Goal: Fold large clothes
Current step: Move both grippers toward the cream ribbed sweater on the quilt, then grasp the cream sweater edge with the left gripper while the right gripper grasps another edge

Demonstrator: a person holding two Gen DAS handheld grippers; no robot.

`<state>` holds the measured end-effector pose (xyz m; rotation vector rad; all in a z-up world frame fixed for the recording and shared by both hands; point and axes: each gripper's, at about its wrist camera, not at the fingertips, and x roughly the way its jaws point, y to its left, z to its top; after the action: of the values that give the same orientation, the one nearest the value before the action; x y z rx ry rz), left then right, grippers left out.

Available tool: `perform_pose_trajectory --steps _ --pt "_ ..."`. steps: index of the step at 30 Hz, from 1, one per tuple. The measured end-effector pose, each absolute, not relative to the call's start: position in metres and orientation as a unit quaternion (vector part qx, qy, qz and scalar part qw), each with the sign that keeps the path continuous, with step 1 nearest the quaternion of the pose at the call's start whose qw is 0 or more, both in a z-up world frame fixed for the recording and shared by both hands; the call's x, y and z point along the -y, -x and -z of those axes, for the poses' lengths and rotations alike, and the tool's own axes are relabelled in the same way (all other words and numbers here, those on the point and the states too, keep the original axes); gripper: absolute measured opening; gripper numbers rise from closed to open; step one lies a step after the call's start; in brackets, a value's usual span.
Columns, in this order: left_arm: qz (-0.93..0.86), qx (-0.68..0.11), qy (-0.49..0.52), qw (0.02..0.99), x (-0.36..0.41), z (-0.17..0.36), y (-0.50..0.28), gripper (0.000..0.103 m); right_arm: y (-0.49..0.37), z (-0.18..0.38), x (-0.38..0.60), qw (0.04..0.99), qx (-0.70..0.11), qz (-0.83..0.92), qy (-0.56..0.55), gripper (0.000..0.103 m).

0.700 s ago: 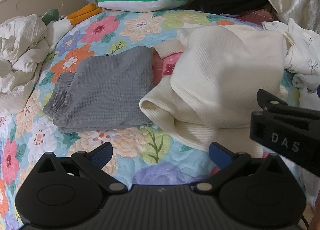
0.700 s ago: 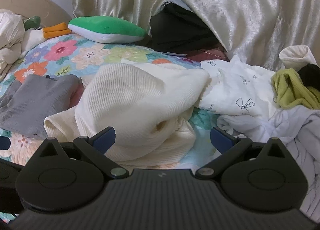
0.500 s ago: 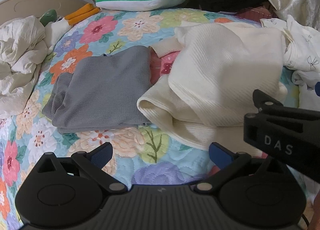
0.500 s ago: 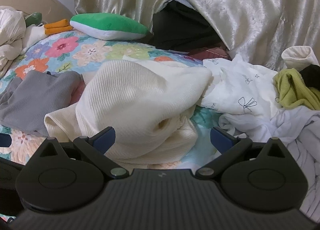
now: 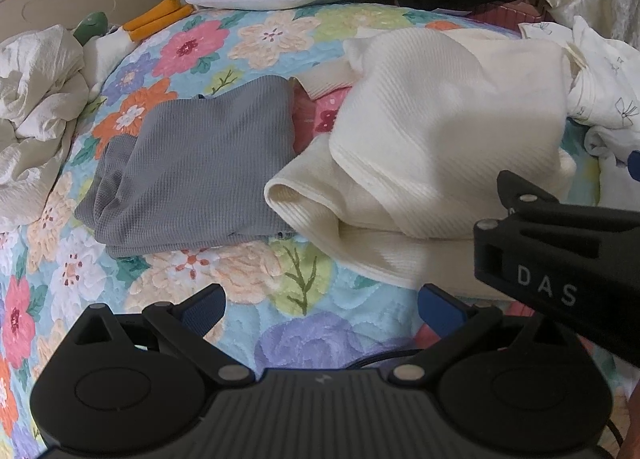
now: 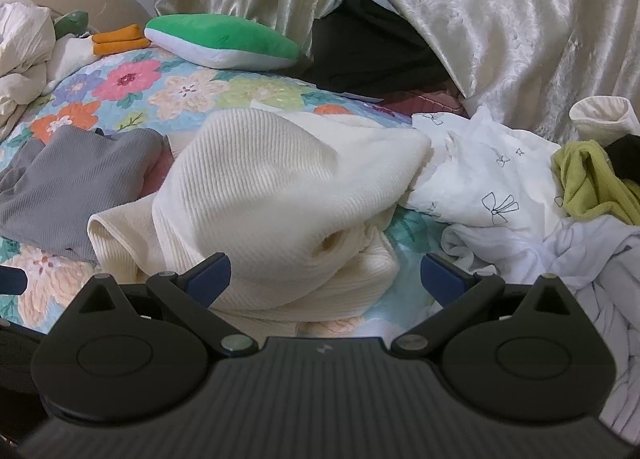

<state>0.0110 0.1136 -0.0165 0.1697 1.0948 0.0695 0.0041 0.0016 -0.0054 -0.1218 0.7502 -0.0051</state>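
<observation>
A cream ribbed knit garment [image 5: 432, 147] lies loosely bunched on the floral quilt [image 5: 192, 51]; the right wrist view shows it [image 6: 280, 199] just beyond the fingertips. A folded grey garment [image 5: 200, 163] rests to its left, also seen in the right wrist view [image 6: 72, 187]. My left gripper [image 5: 320, 309] hovers open over bare quilt, short of both garments, nothing between its blue pads. My right gripper [image 6: 325, 277] is open too, its left pad close to the cream knit's near fold. The right gripper's black body [image 5: 560, 259] juts into the left wrist view at right.
A pile of white, olive and dark clothes [image 6: 540, 195] lies right. A green plush cushion [image 6: 220, 39], crumpled white bedding [image 5: 36, 99] and a headboard [image 5: 72, 3] sit at the far left. Curtains [image 6: 500, 19] hang behind, with dark fabric [image 6: 368, 51] under them.
Both grippers have drifted slightly; the scene shifts a little left and down in the views. Both stay open and the garments have not moved.
</observation>
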Motion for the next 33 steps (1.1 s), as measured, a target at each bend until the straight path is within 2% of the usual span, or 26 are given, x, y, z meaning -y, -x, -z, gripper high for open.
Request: perform_pose_trajectory --steps 23,33 --pt "-0.02 -0.544 -0.075 0.836 -0.114 0.023 -0.015 0.103 -0.008 0.011 -0.004 0.919 -0.389 -0.027 0.049 0.103" --pt "-0.007 -0.543 -0.051 0.838 -0.128 0.027 -0.027 0.103 -0.038 0.001 0.024 0.908 -0.4 -0.124 0.009 0.103"
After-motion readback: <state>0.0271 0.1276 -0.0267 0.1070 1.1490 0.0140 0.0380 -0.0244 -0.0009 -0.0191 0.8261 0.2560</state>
